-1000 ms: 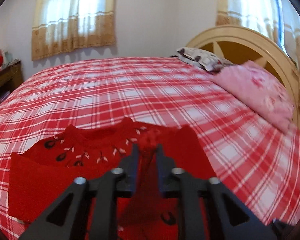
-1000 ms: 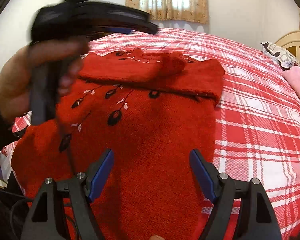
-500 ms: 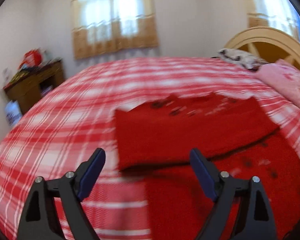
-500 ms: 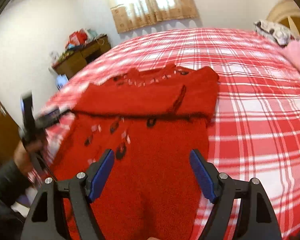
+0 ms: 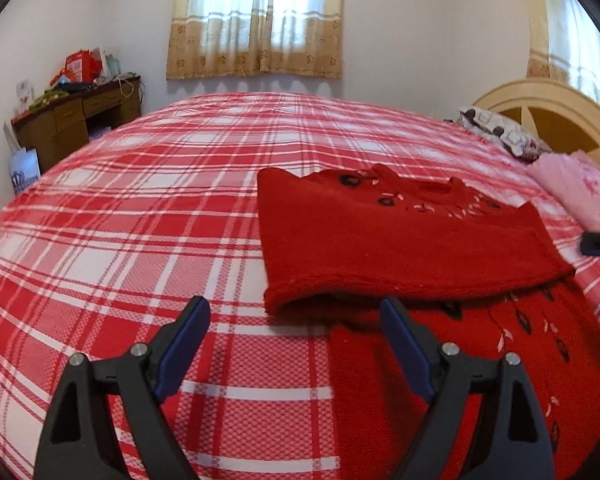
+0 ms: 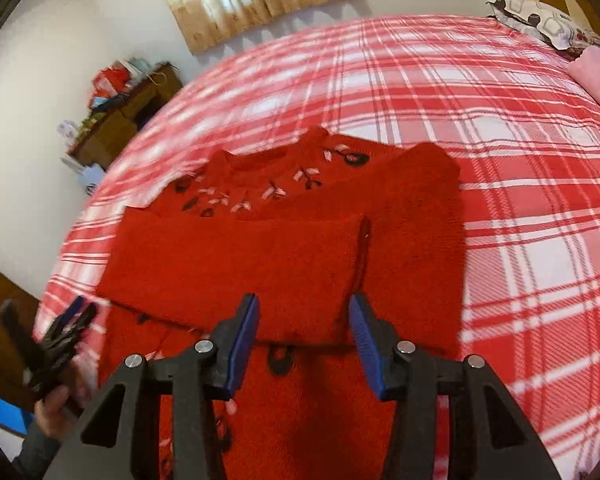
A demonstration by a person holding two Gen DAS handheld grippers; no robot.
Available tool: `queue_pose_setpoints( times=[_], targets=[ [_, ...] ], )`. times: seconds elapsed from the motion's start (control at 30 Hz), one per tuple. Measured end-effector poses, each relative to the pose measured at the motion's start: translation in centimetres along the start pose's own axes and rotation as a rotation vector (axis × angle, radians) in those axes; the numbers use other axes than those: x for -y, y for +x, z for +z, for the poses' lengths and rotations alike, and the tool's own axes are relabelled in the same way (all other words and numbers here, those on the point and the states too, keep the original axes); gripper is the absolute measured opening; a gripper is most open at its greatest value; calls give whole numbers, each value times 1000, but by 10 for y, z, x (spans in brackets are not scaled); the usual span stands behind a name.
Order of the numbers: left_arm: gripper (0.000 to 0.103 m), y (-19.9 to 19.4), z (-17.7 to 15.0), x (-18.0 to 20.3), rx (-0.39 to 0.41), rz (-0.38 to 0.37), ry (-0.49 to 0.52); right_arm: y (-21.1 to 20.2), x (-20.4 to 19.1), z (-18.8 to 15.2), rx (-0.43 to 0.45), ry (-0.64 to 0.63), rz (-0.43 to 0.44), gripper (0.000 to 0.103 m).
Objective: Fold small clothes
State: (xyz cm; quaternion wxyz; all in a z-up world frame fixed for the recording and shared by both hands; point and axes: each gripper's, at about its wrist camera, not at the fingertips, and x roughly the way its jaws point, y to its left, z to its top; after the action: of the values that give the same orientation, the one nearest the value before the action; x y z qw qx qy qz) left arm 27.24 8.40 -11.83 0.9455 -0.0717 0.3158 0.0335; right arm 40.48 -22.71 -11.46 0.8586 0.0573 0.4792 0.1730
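Your left tongs (image 5: 294, 320) are spread wide with nothing between the blue pads, hovering over the red-and-white plaid bedspread (image 5: 140, 208) just beside the sweater's left edge. Your right tongs (image 6: 304, 322) are parted about halfway and also hold nothing; they hang above the near edge of the folded-over sleeves, not gripping any cloth. The red knit sweater (image 6: 240, 264) lies flat on the bed, neckline with its black and white embroidery on the far side, both sleeves folded across the chest so that they meet near the middle, and the lower body running toward you under the right tongs. In the right wrist view your left hand (image 6: 54, 404) holds its tool at the sweater's left side. A patterned pillow (image 5: 500, 134) and a pink blanket (image 5: 580, 188) sit by the wooden headboard (image 5: 548, 112); a cluttered desk (image 5: 80, 116) stands against the wall.
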Motion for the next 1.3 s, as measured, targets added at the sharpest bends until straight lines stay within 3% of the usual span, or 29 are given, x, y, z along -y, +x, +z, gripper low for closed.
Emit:
queue_pose_setpoints(
  times=[0.07,0.13,0.23,0.37,0.53,0.7,0.8,1.07,1.3],
  targets=[
    [94,1,0,-8,-4,0,-37,13,-1,-1,-21,-3,-31,42],
    [97,3,-1,-13,-10,0,-67,20,-8,-2,-28,-52,-72,19],
    [97,8,-3,-19,-33,1,-108,11,-18,-3,6,-115,-97,11],
    [97,11,-5,-20,-52,-3,-122,-20,-31,3,111,-183,-115,8],
    [97,8,-6,-15,-45,-2,-105,-39,-48,19,162,-215,-102,6],
    [100,7,-1,11,-38,-29,6,-55,-67,29,219,-233,-66,6],
    [101,25,5,18,-101,-11,30,-61,-75,28,230,-261,-55,6],
    [101,38,7,11,-144,-8,-28,-39,-49,17,186,-220,-102,6],
    [103,40,6,2,-164,23,-89,-91,-34,39,320,-185,-116,5]
  ],
)
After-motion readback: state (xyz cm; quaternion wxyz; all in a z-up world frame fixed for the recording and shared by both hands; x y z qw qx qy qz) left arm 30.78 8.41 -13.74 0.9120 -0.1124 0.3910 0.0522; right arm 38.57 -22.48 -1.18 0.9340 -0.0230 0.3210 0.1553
